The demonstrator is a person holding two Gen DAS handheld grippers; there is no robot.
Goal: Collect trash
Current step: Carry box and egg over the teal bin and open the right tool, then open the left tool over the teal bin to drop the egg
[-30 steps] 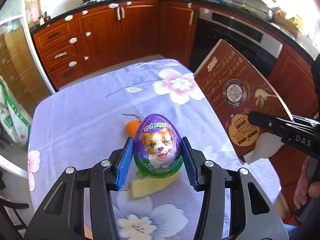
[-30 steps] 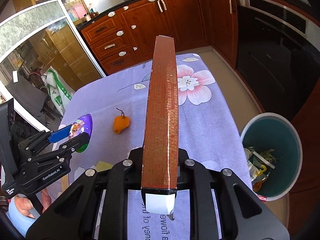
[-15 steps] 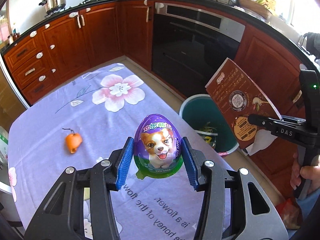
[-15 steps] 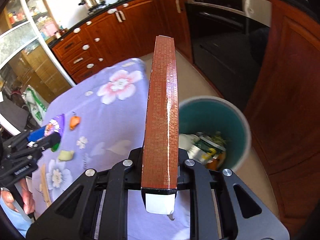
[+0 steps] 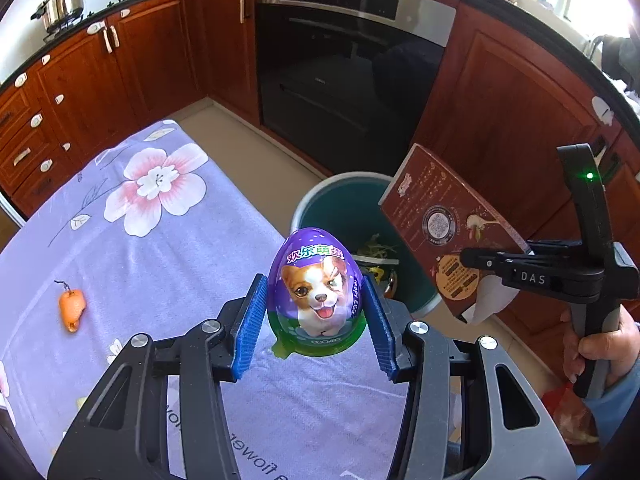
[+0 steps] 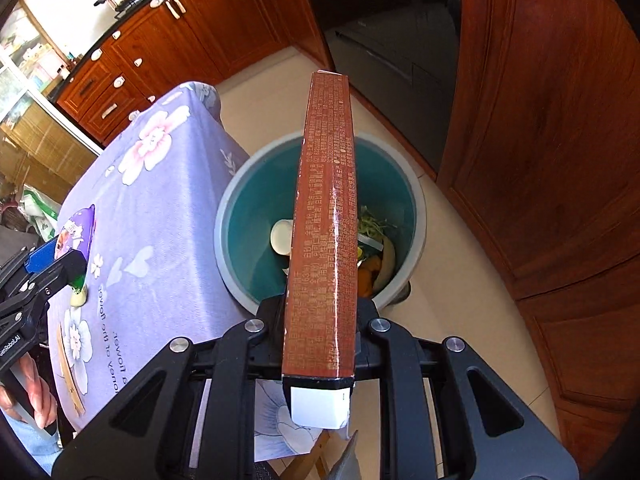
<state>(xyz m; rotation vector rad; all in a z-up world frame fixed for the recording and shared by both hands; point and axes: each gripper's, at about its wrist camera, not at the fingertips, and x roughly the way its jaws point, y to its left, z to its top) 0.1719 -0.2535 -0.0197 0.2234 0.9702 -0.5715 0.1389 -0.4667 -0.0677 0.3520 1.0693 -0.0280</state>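
My left gripper (image 5: 316, 320) is shut on a purple egg-shaped package (image 5: 316, 292) with a dog picture and holds it above the table's right edge. It also shows in the right wrist view (image 6: 76, 232). My right gripper (image 6: 320, 320) is shut on a flat brown box (image 6: 326, 216) and holds it edge-up over the teal trash bin (image 6: 236, 208). The box (image 5: 440, 232) and the bin (image 5: 320, 208) also show in the left wrist view, beside the table.
The table has a purple flowered cloth (image 5: 160, 240). A small orange scrap (image 5: 72, 308) lies on it at left. The bin holds a banana peel (image 6: 386, 260) and other scraps. Wooden cabinets (image 6: 540, 120) and an oven (image 5: 352, 60) stand behind the bin.
Both grippers have swung right with their loads. The box has moved from over the table to over the bin. The egg has moved to the table's right edge.
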